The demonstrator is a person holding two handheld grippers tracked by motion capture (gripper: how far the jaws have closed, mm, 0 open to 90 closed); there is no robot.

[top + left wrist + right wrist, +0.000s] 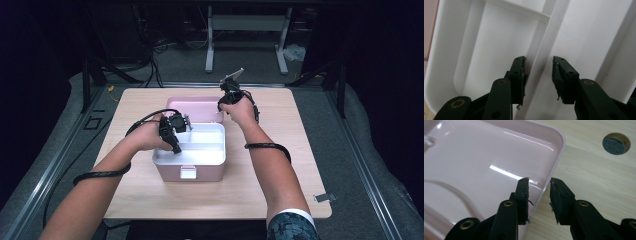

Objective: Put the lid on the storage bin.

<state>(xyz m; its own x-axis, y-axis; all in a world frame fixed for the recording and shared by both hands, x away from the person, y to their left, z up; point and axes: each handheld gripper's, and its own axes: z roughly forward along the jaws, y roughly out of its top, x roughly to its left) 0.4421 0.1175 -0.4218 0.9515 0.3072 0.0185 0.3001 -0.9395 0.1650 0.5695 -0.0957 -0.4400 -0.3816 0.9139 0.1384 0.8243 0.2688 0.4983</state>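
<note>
A pink storage box (189,172) sits near the middle of the wooden bench (150,200), its pink lid (197,107) swung back flat on the bench toward twelve o'clock and its white inner tray (200,150) exposed.

The left hand-held gripper (176,135) reaches in from nine o'clock and points down into the tray. In the left gripper view its jaws straddle the tray's white divider wall (537,57), one jaw on each side; the left pad looks close against the wall while a gap shows beside the right pad, so the jaws read as apart and not clamped. This placement probably serves either to steady the box or to lift the tray out by its divider.

The right hand-held gripper (230,92) hovers at one o'clock from the box, over the lid's far right corner. In the right gripper view its jaws bracket the lid's rim (554,167), one inside the pink shell and one over the bench, with air on both sides; they are apart and not yet pinching. Taking the rim there would give a handle for swinging the lid about its hinge.

A round cable port (616,143) lies in the bench beyond the lid's corner, well clear of the work.
</note>
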